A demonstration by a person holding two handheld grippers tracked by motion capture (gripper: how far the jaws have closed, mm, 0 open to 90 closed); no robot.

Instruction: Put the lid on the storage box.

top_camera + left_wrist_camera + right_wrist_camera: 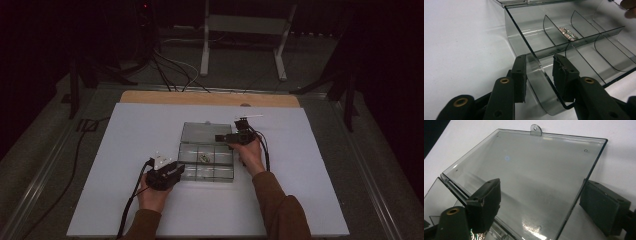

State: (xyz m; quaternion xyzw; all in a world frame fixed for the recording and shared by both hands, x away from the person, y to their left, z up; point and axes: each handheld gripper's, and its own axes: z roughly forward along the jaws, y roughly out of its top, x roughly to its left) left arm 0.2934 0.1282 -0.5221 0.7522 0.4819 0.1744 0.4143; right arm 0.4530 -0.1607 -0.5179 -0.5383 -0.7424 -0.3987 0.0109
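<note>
While its lid [529,177] lies open (flat), left gripper [540,75] straddles box [534,47] wall.

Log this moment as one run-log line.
left gripper: jaws astride box corner wall | right gripper: open over lid | lid: open flat

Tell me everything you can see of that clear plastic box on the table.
The clear box looks like smoky transparent plastic, split by curved dividers into six compartments. Its hinged lid, with a small tab, lies open flat behind it. One middle compartment holds a small shiny item. The left gripper straddles a corner wall.
</note>
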